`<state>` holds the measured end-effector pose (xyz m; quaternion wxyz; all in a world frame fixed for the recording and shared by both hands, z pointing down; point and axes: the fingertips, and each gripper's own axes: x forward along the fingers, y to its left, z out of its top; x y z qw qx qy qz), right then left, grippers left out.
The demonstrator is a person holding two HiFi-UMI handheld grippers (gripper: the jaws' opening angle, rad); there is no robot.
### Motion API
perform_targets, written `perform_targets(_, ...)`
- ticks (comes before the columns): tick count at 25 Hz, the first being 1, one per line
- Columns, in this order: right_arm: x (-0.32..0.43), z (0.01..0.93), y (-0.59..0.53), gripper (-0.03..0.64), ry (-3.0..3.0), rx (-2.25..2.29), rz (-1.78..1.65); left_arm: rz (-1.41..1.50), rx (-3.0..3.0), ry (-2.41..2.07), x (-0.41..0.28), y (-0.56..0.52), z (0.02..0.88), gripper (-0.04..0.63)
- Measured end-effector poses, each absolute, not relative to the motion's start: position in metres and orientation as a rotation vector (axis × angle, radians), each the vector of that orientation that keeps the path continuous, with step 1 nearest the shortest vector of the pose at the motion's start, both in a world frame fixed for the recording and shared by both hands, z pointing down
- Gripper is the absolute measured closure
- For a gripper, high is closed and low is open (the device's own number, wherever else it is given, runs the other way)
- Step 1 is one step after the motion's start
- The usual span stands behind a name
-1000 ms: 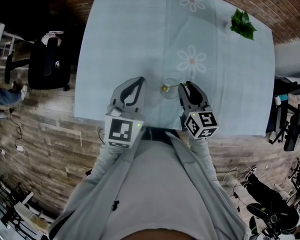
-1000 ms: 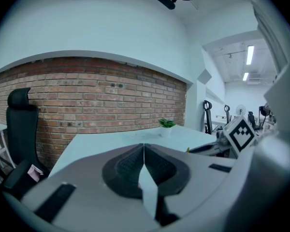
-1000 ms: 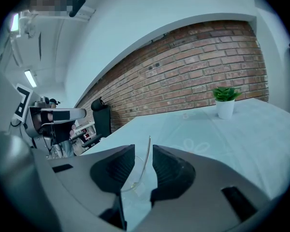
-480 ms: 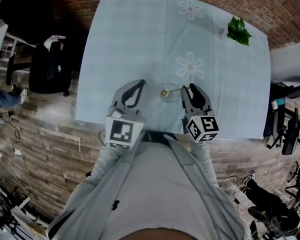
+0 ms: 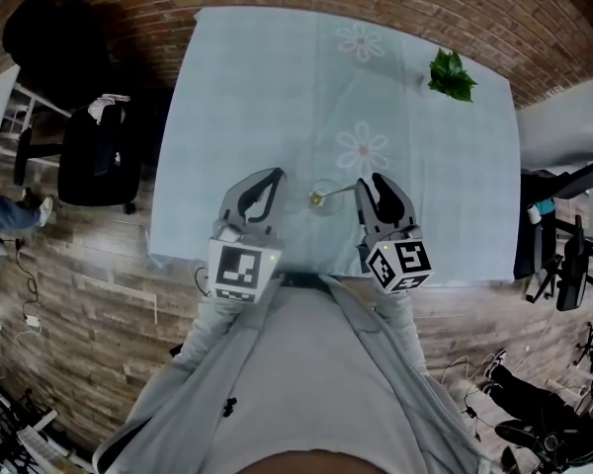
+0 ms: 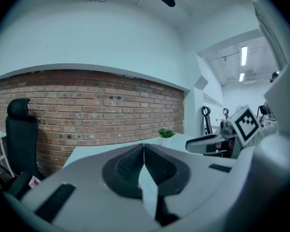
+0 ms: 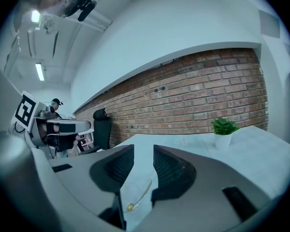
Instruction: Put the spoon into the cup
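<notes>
As the right gripper view shows best, a gold spoon (image 7: 141, 195) leans in the glass cup (image 7: 127, 193).
Left gripper (image 6: 144, 150) closed; right gripper (image 7: 143, 154) just opened, jaws apart and empty.

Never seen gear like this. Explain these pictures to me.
There is no robot here: a person holds a gripper in each hand. One picture comes from a camera on the person's head, looking down. The other two cameras ride on the grippers and look along their jaws. On the table stand a glass cup with the spoon in it, and a small plant. The left gripper has its jaws together, empty. The right gripper has just been opening its jaws; they grip nothing.
</notes>
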<state>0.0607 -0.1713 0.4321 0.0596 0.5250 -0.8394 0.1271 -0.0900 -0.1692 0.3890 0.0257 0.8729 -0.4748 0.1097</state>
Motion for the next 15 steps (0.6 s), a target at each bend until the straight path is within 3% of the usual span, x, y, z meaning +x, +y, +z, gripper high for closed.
perform_targets(15,0.08,0.366,-0.163,0.503,-2.644,1.618,0.182,0.304,2.732,-1.556,-0.09,-0.172,0.36,0.575)
